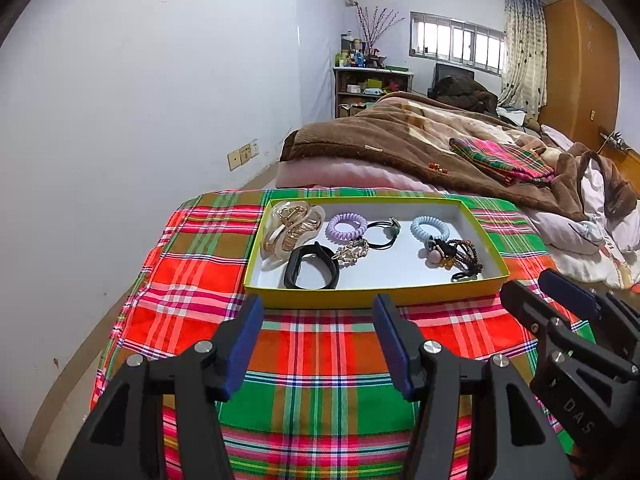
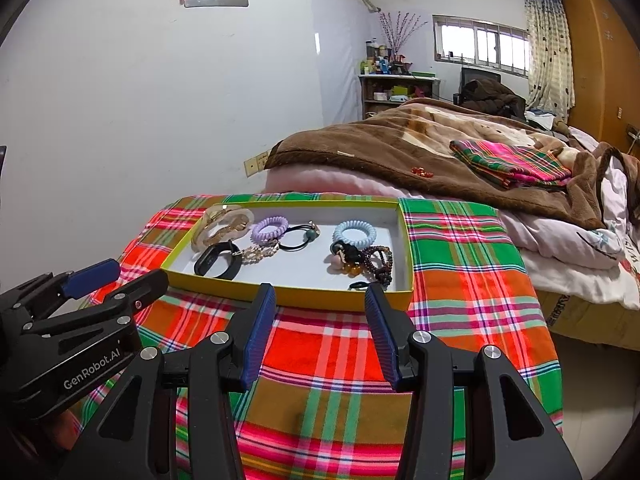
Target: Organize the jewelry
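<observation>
Tray [image 1: 376, 294], yellow-rimmed, on plaid counter: claw clip [image 1: 292, 228], black band [image 1: 312, 270], lilac coil [image 1: 346, 227], blue coil [image 1: 430, 230], bead tangle [image 1: 460, 256]. All light; coils springy, take by rim; beads snag. Left gripper [image 1: 318, 344] and right gripper [image 2: 320, 332]: jaws apart, empty, short of the tray.

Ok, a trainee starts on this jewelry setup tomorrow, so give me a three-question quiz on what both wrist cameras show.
1. True or false: the left gripper holds something.
2. Which lies nearest the yellow tray's left end? A) blue coil hair tie B) hair claw clip C) beaded bracelets
3. What colour is the coil hair tie beside the clip?

Key: 1 false, open and empty; 2 B; 3 purple.
</observation>
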### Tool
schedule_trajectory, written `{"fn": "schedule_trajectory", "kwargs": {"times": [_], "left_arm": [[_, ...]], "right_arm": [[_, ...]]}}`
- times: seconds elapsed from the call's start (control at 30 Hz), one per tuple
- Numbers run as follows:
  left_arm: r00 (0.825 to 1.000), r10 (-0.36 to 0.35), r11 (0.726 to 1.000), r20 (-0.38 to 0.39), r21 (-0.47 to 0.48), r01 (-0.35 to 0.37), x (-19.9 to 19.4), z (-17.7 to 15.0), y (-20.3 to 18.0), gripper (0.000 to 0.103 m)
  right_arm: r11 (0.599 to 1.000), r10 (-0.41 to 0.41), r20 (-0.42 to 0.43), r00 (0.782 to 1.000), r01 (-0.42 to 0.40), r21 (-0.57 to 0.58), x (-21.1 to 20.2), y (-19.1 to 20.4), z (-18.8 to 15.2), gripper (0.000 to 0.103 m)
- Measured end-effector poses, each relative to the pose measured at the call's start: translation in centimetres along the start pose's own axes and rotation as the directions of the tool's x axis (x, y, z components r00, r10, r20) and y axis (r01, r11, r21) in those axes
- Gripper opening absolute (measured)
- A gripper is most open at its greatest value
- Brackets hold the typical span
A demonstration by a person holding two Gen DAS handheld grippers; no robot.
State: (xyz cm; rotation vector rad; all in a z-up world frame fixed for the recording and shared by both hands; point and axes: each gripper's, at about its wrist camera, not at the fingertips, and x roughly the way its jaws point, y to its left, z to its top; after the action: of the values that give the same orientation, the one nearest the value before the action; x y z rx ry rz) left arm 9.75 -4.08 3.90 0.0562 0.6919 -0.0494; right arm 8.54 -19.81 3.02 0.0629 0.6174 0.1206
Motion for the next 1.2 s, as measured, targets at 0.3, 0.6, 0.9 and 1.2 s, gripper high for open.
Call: {"fn": "schedule_trajectory", "kwargs": {"times": [0.3,0.6,0.9,1.2], "left_arm": [[1.0,0.004,1.0,-0.003,-0.002,-0.004,-0.05,-0.05,0.05,0.059],[1.0,0.002,1.0,-0.001,-0.011,-0.002,-0.11,-0.12,0.22,0.059],[1.0,0.01,1.0,0.0,-0.016,-0.01,-0.09,-0.18,0.4,0.059],[1.0,0.011,1.0,-0.002,-0.016,-0.011,-0.15,-0.25,0.34,0.059]], "right_arm": [[1.0,-0.001,0.004,1.0,0.001,-0.001,-0.12,0.13,-0.04,0.047],[1.0,0.001,0.001,1.0,-0.001,-0.007,-0.13,0.27,-0.06,0.047],[1.0,0.0,0.002,1.0,0.0,-0.005,-0.13,0.22,-0.03,0.047],[1.0,0.0,0.002,1.0,0.0,-0.007,-0.12,0.2,-0.04,0.047]]}}
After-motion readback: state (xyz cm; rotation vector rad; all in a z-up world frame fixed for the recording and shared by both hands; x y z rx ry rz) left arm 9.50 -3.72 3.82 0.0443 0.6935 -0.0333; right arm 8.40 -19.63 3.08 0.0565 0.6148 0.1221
